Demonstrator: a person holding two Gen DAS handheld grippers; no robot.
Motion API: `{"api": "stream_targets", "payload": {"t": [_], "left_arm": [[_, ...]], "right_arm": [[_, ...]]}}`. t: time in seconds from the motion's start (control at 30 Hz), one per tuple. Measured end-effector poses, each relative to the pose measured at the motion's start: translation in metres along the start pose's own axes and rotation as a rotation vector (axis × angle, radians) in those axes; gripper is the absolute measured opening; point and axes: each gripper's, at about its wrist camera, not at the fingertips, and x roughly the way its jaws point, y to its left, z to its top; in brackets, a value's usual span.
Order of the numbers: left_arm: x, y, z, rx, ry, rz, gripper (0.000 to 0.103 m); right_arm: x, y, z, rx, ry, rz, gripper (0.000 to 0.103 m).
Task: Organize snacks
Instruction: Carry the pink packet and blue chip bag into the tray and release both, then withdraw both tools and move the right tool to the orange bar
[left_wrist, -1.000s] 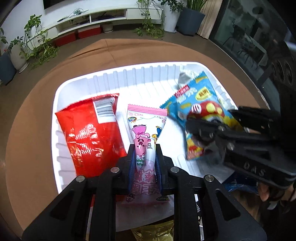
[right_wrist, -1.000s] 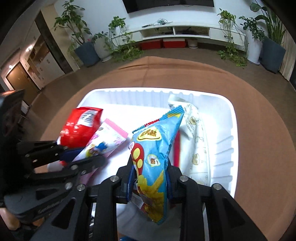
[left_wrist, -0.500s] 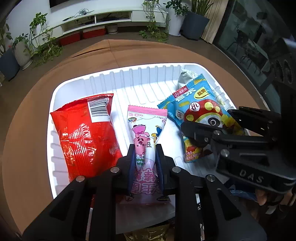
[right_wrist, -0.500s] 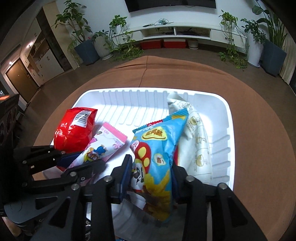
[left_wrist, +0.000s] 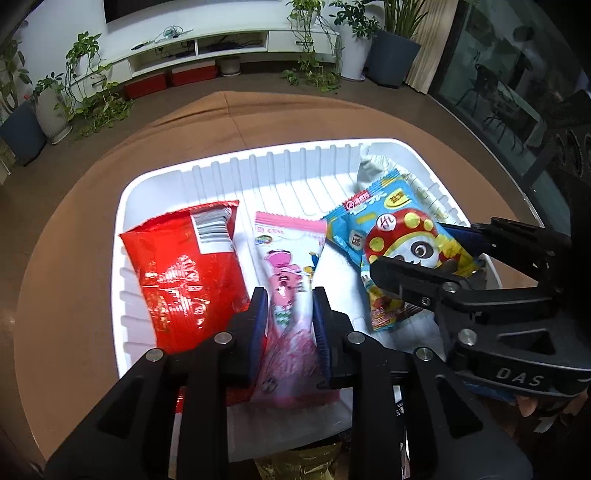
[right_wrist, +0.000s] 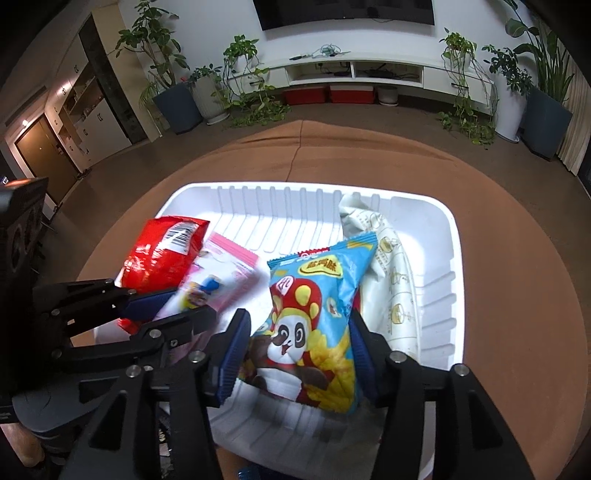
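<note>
Light, crinkly, slippery blue foil snack packet (right_wrist: 314, 314) lying in the white ribbed plastic tray (right_wrist: 455, 258) between right gripper's (right_wrist: 295, 328) just-opening, spread jaws, best retaken by its sealed edge; left gripper (left_wrist: 288, 310) loosening around the pink packet (left_wrist: 288, 280).

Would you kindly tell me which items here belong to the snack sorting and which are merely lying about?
Job:
- ribbed white plastic tray
- shiny red foil bag
- pink cartoon packet
- blue panda snack bag
- white printed pouch

Lying about:
- brown round tablecloth
- potted plants
- red storage boxes
</note>
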Motion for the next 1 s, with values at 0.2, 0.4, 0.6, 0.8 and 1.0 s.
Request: {"api": "stream_targets", "payload": {"t": [0.2,0.4,0.6,0.8,1.0], "left_arm": [[-0.034,0.004,-0.004,-0.013,-0.069,0.006,0.060],[-0.090,0.009,-0.022,-0.027,-0.157,-0.024,0.090],[-0.154,0.001,-0.073,0.058,-0.267,-0.080,0.103],[-0.206,0.000,-0.141,-0.019,-0.265,-0.058,0.103],[-0.217,0.006,-0.214,-0.186,-0.236,-0.047,0.103]], "right_arm": [[-0.028,0.002,0.001,0.007,-0.050,0.022,0.064],[-0.088,0.006,-0.008,0.029,-0.173,0.066,0.081],[-0.153,0.021,-0.049,0.037,-0.287,0.107,0.094],[-0.182,0.047,-0.128,0.066,-0.252,0.099,0.095],[-0.170,0.082,-0.196,0.131,-0.119,0.088,0.085]]}}
